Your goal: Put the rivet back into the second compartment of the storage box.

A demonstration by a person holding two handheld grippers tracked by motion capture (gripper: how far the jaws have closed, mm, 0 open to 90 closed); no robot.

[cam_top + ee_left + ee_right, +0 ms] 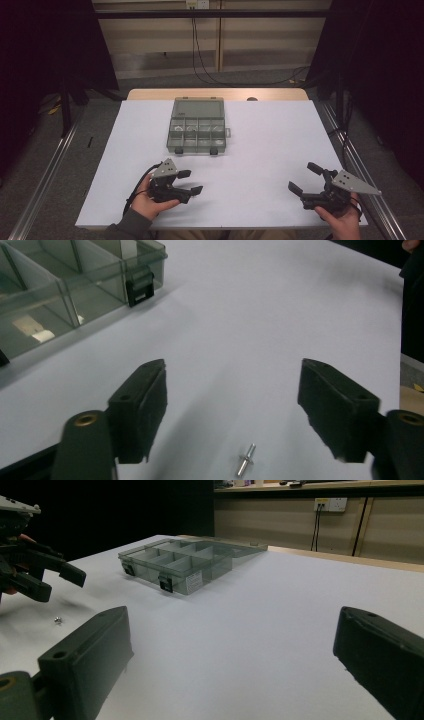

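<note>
Both jaws spread wide on left gripper (191, 182) and right gripper (303, 178), holding nothing. Small metal pin (246, 460) lying on white table (270, 130) between the left jaws, plain from the left gripper view, a mere speck from the right. Open compartment box (198, 126) well beyond, mid-table.

Organizer box (198, 125): bits in its compartments too small to ID from the high view, just pale specks. In the left gripper view the box (60, 285) is cut off at top and left edges; a white item (40, 335) sits inside one compartment, blurred thru the tinted wall, can't tell what it is. Small metal pin (246, 460) on the tabletop (260, 315) near the bottom edge (rivet or screw, can't tell which). In the right gripper view it's a tiny speck (58, 621). Right gripper (235, 650): right jaw cut off by frame edge. Left gripper (37, 575) cropped at the left edge there.
</note>
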